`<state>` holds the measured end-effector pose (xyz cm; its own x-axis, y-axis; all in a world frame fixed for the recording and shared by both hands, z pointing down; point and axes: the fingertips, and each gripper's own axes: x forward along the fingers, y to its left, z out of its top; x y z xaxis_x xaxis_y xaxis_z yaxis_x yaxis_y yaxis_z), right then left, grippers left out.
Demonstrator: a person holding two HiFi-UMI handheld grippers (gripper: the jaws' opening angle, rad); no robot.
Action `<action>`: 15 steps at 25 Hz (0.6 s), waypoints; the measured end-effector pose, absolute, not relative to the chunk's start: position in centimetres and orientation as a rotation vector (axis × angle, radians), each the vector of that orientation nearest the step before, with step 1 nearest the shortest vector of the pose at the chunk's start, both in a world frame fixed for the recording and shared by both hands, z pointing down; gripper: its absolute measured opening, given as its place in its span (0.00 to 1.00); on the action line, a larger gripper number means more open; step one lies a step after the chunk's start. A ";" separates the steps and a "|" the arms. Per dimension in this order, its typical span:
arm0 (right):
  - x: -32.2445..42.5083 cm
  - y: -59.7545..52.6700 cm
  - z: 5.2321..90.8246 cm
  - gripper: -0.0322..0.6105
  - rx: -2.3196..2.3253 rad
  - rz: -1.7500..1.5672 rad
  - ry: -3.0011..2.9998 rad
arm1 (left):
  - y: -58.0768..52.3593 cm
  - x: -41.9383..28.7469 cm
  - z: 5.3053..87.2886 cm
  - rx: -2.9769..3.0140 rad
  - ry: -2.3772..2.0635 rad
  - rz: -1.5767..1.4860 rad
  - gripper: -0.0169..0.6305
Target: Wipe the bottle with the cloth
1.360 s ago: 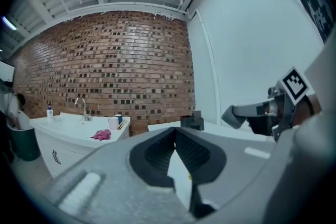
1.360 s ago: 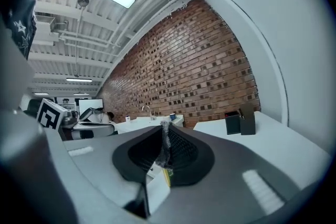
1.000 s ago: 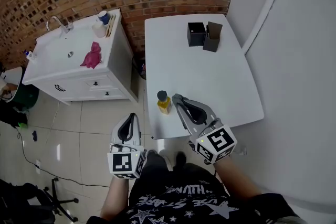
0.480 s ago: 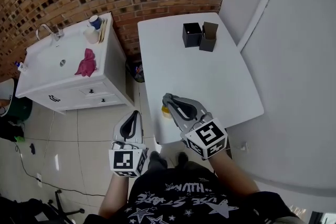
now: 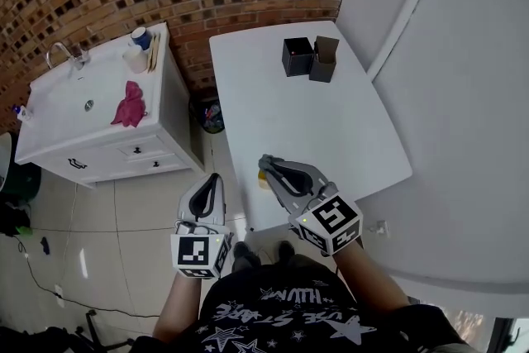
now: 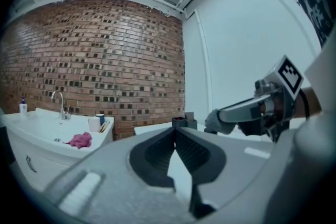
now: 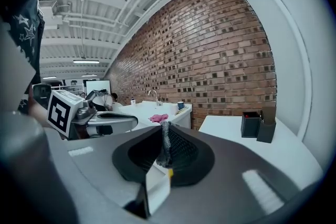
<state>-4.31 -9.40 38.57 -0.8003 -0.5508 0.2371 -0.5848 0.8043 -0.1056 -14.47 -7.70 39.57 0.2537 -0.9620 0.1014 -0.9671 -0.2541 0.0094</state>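
A small yellow bottle [image 5: 262, 180] with a dark cap stands at the near left edge of the white table [image 5: 331, 128]. My right gripper [image 5: 264, 164] hovers over it and hides most of it; its jaws meet at the tips with nothing held. In the right gripper view the bottle [image 7: 166, 147] shows through the gap behind the tips of the right gripper [image 7: 164, 124]. The pink cloth [image 5: 128, 105] lies on the sink counter, far left. My left gripper [image 5: 212, 178] is shut and empty over the floor, left of the table. In the left gripper view the cloth [image 6: 80, 139] sits far off, left of the left gripper [image 6: 175, 129].
The white sink cabinet [image 5: 99, 145] with a tap [image 5: 64, 54], a mug [image 5: 140, 37] and a small cup stands to the left of the table. Two dark boxes [image 5: 297, 55] stand at the table's far side. A brick wall runs behind. Tiled floor separates cabinet and table.
My right gripper has shifted left over the bottle, which stood clear beside its tips and is now mostly covered. The left gripper has hardly moved in the view.
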 end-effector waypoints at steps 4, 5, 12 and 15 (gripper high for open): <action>-4.7 -8.4 38.7 0.11 0.866 0.273 -2.797 | -8.0 -14.8 40.0 2.441 -1.854 0.131 0.03; -4.8 -8.1 38.6 0.11 0.861 0.280 -2.800 | -8.1 -14.8 40.0 2.446 -1.847 0.131 0.03; -6.5 -4.4 39.1 0.11 0.662 0.065 -2.819 | -8.5 -14.7 40.3 2.452 -1.807 0.137 0.03; -6.6 -3.8 42.0 0.11 0.624 -0.017 -2.772 | -8.6 -14.3 40.6 2.450 -1.773 0.148 0.03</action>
